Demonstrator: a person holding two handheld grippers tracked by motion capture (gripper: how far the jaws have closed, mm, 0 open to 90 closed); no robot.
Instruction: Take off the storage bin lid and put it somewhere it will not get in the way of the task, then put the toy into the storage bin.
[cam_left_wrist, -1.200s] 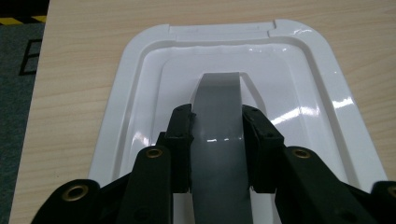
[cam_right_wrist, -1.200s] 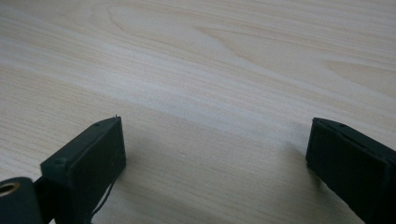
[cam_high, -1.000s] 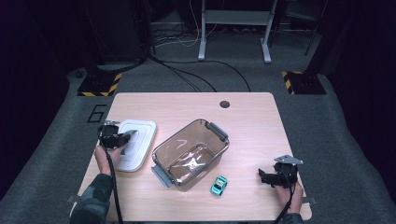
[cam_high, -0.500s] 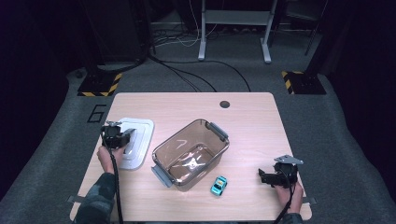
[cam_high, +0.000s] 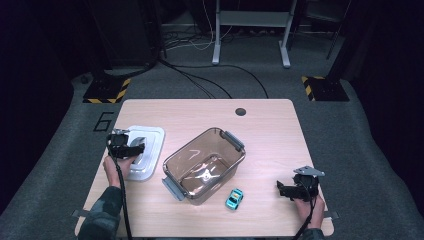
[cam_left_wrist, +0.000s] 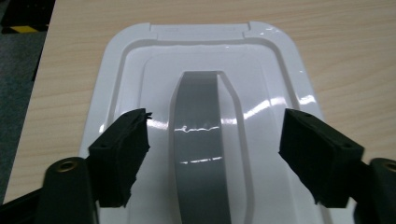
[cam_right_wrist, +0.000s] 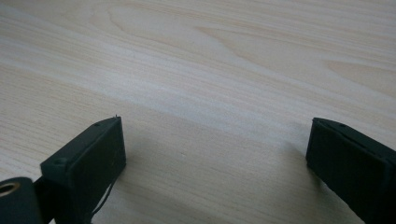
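The left gripper (cam_left_wrist: 215, 158) has its jaws spread, and they have just been opening. The grey handle (cam_left_wrist: 203, 140) of the white lid (cam_left_wrist: 126, 60) stands between them, but the pads touch neither side of it. The lid lies flat near the left edge of the table (cam_high: 200, 112); in the high view its left rim is close to that edge, so there is little room on that side, while bare wood stays free behind it.

The right gripper (cam_right_wrist: 215, 163) also holds its jaws wide apart, with only bare wood between them. In the high view the right gripper (cam_high: 295, 189) is low over the near right corner of the table, and open room lies in front of it and to its left.

I count one lid, one clear box (cam_high: 204, 165) with a grey clip at two ends, and one small blue toy car (cam_high: 234, 198). The box stands at an angle in the middle, just beside the lid but, as far as I can tell from above, not touching it. The car is just in front of the box, between it and the near edge, well apart from the right gripper.

The left hand (cam_high: 117, 167) reaches forward from the near edge with the gripper pointing over the lid. The right hand (cam_high: 307, 210) is near the table's front edge, and its gripper points to the left, toward the car.
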